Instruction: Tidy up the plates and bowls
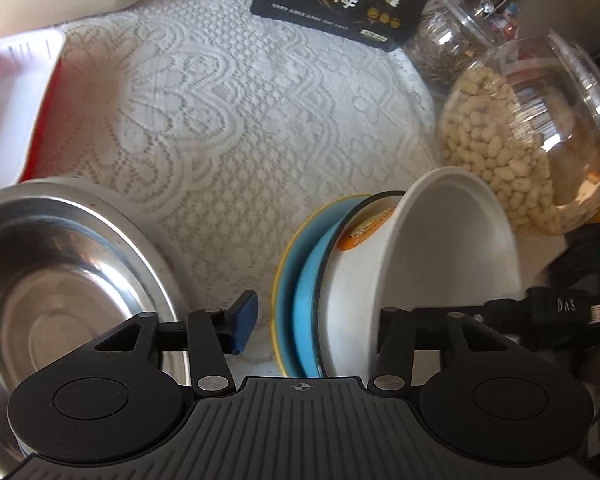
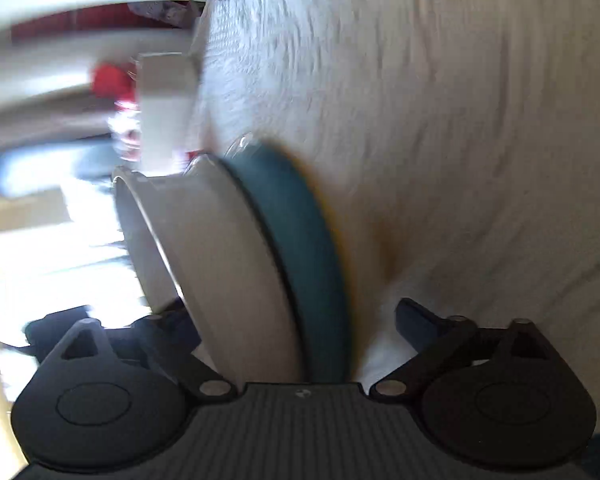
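The left claw [image 1: 314, 320] is standing with its fingers apart around a tilted stack: a white bowl [image 1: 440, 248] nested in a blue plate [image 1: 306, 280]. A steel bowl [image 1: 60, 264] is sitting left of this claw on the lace-covered table [image 1: 240, 112]. The right claw [image 2: 300, 320] is likewise spread around the white bowl [image 2: 220, 264] and blue plate [image 2: 304, 240].

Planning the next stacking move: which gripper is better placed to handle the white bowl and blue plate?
Both straddle them, but left looks better placed: the white bowl, blue plate and steel bowl are all in sharp view. The right wrist view is motion-blurred.
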### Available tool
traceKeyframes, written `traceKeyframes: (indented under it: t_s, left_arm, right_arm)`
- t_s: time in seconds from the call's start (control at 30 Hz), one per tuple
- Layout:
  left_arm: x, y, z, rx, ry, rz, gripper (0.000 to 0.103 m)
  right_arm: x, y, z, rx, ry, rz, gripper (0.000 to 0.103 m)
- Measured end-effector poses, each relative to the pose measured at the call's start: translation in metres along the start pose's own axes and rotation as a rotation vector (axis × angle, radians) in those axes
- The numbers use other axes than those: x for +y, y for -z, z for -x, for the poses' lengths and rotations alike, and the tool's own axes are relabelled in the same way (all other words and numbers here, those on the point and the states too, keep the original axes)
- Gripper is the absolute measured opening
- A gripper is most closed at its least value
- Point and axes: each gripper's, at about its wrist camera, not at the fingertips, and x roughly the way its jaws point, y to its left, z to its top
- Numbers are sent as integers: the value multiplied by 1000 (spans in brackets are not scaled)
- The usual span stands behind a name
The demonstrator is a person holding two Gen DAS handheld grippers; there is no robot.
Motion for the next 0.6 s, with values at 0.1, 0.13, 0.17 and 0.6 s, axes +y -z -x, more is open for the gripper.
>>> traceKeyframes:
  t_s: [0.1, 0.13, 0.17, 0.6]
  left_arm:
    - [2, 3, -4, -8, 18, 16, 44]
    - [2, 4, -4, -15, 25, 20, 43]
    - [1, 4, -4, -23, 30, 22, 43]
    - [-9, 8, -7, -37, 5, 19, 47]
  right_arm:
    - [41, -11, 20, -66, 190, 232, 86]
    - [46, -17, 21, -48, 194, 231, 79]
    - [48, -24, 19, -21, 205, 219, 69]
    - [69, -15, -16, 198, 337, 307, 59]
